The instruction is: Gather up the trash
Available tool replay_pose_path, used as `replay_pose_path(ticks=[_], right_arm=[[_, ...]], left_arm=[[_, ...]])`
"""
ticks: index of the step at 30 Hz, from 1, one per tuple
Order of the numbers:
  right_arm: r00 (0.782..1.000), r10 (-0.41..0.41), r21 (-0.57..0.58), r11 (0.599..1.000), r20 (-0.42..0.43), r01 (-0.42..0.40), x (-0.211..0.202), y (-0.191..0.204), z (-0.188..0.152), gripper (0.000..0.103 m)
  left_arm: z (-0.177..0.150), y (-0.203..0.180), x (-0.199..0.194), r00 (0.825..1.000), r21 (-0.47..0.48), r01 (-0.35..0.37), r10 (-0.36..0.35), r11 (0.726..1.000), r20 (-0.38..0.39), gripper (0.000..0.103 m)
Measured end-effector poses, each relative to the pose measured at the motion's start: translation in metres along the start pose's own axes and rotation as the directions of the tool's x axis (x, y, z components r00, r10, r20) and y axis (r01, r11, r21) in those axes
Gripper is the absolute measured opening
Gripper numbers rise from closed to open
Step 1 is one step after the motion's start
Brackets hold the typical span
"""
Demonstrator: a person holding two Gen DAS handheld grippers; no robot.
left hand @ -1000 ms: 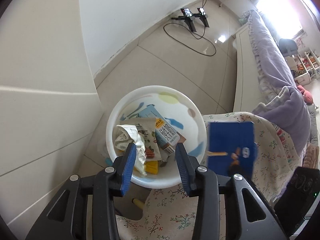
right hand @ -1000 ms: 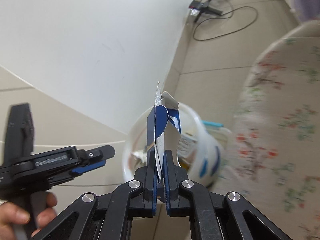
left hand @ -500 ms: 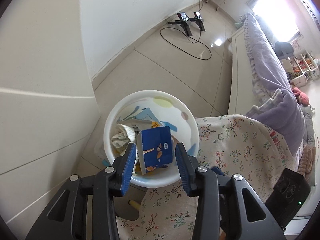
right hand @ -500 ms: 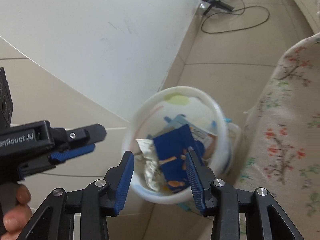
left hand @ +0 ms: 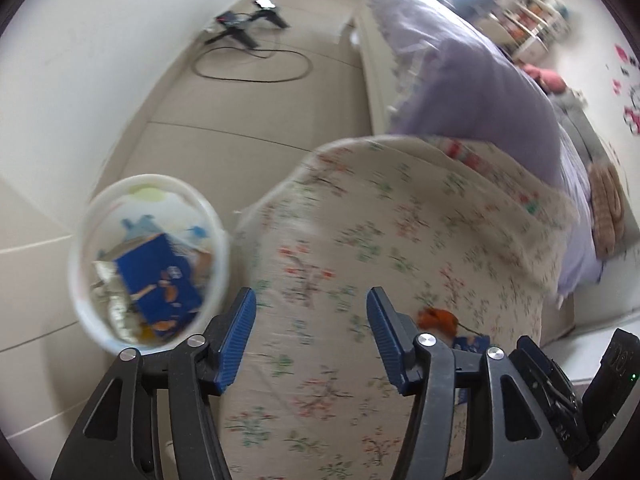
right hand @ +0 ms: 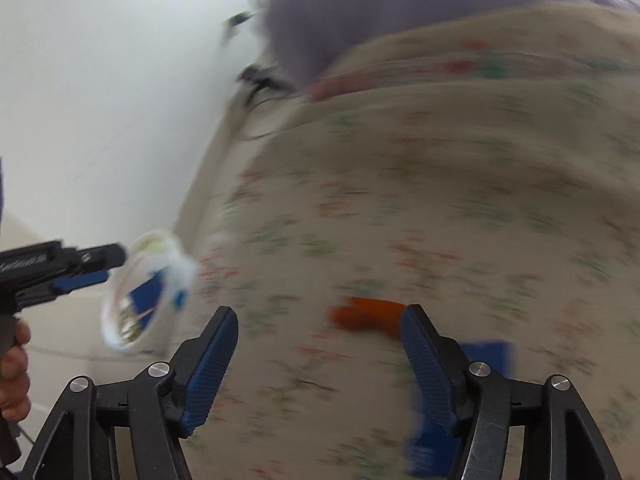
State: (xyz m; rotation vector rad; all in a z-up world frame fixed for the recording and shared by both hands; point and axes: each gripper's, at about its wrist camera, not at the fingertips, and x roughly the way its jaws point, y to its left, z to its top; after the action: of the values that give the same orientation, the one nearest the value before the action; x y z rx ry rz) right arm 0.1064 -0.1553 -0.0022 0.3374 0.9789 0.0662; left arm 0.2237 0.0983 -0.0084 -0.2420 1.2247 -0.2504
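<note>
- The white trash bin [left hand: 149, 262] stands on the tiled floor [left hand: 256, 112] just beside the edge of the floral-clothed table [left hand: 384, 264]; its round rim is pale and its inner wall shows a yellow-green patch and blue marks; in the right wrist view the bin [right hand: 150, 294] is smeared by blur.
- Inside the bin a blue carton [left hand: 158, 282] lies tilted on top, deep blue with small orange and white printing; crumpled silvery wrappers [left hand: 112, 296] sit beneath and to its left; the carton [right hand: 146, 294] reads only as a blue patch from the right wrist.
- On the tablecloth lies an orange scrap [left hand: 437, 319], crinkled and bright, and touching or just beside it a blue wrapper [left hand: 472, 342] with pale printing; from the right wrist the orange scrap [right hand: 370, 316] and the blue wrapper [right hand: 486, 354] are blurred, the wrapper partly behind the right finger.
- The left gripper [left hand: 311, 334] hovers over the cloth with its ribbed blue pads spread wide and nothing between them; the bin is off to its left.
- The right gripper [right hand: 320, 364] is likewise wide apart and empty above the cloth; the orange scrap shows between its fingers.
- Beyond the table are a lilac bedspread [left hand: 472, 76] and a black cable [left hand: 256, 68] looped on the floor.
</note>
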Motion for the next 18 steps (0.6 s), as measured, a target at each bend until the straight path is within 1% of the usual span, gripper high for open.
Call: replay_pose_path(ticks=[2,3,5,7,10,14,18], right_arm=[[0.999,-0.051,0.039,0.998,-0.004,0.051,-0.005,-0.023,-0.013,0.073],[0.998,-0.058,0.057,0.997,-0.014,0.059,-0.007,-0.031,-0.021,0.073],[0.998,-0.050,0.088,0.995,-0.042,0.053,-0.002,-0.045,-0.034,0.073],[0.996,-0.049,0.091,0.994,-0.072,0.056,0.003,-0.052,-0.046,0.073],[0.994,-0.068,0.067,0.995,-0.088,0.074,0.007,-0.054,-0.055,0.073],[0.996,-0.050,0.037,0.998,-0.072,0.053,0.007,-0.052,-0.054,0.073],[0.997,-0.034,0.018,0.999,-0.073,0.036,0.011,-0.051,-0.059,0.074]], left_arm=[[-0.004,-0.028,0.011,1.000,0.062,0.008,-0.007,0.998,-0.017,0.063],[-0.006,-0.041,0.018,1.000,0.093,0.008,-0.005,0.996,-0.027,0.063],[-0.013,-0.070,0.036,0.998,0.166,0.010,0.000,0.986,-0.060,0.064],[-0.021,-0.091,0.051,0.996,0.215,0.005,0.014,0.977,-0.087,0.064],[-0.030,-0.119,0.072,0.993,0.270,-0.013,0.043,0.963,-0.107,0.064],[-0.035,-0.146,0.092,0.995,0.314,-0.027,0.057,0.949,-0.086,0.064],[-0.038,-0.163,0.104,0.995,0.369,-0.016,0.052,0.929,-0.088,0.064]])
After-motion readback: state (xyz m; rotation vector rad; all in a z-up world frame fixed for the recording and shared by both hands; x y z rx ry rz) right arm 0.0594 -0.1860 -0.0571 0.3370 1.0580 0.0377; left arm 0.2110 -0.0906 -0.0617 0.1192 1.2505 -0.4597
